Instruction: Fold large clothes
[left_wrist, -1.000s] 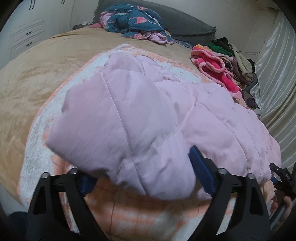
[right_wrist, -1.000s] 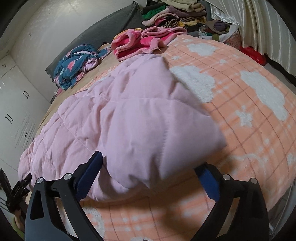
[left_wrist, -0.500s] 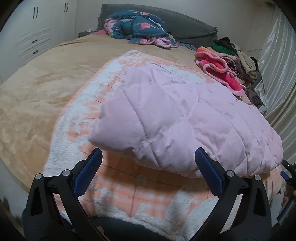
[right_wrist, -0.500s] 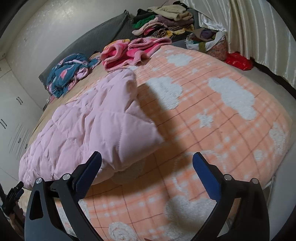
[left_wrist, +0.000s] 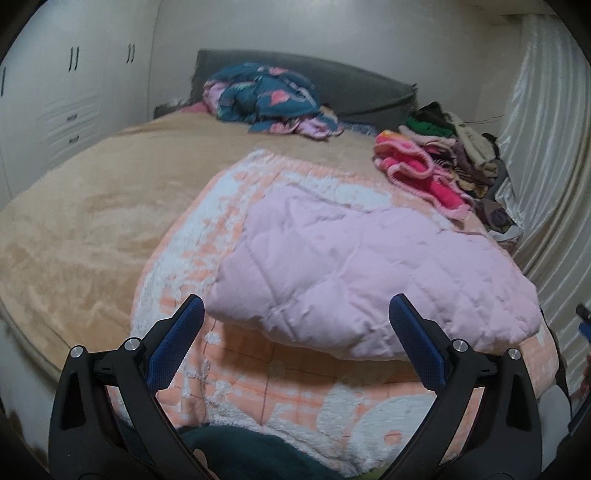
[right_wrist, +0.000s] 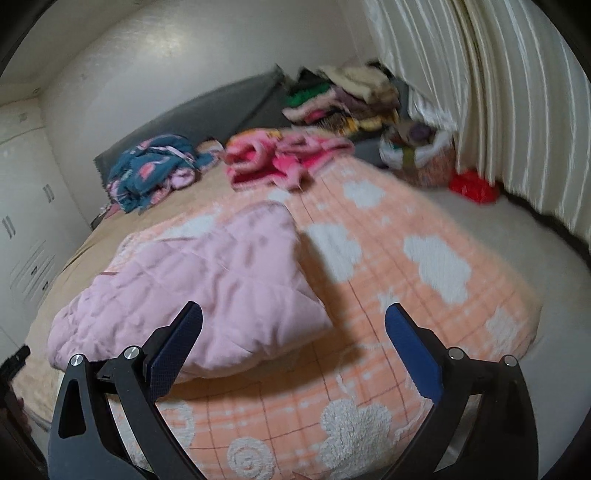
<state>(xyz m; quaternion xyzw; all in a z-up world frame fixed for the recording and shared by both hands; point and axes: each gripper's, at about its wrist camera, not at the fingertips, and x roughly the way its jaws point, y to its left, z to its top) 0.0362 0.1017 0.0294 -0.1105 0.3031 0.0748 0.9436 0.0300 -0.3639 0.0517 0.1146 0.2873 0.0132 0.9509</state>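
Bedroom with white wardrobes: from the left wrist, the tan bed cover (left_wrist: 92, 221) carries an orange-and-white cloud blanket (left_wrist: 295, 398), laid as a folding surface. On it lies the pink quilted jacket (left_wrist: 369, 273), folded into a thick bundle. The left gripper (left_wrist: 295, 332) hangs spread wide, holding nothing, near the bundle's front edge.

From the right wrist, the right gripper (right_wrist: 295, 332) is likewise spread and empty. Beside the curtains (right_wrist: 498, 92), a basket (right_wrist: 424, 162) on the floor seems stuffed with clothes; contents are blurred.
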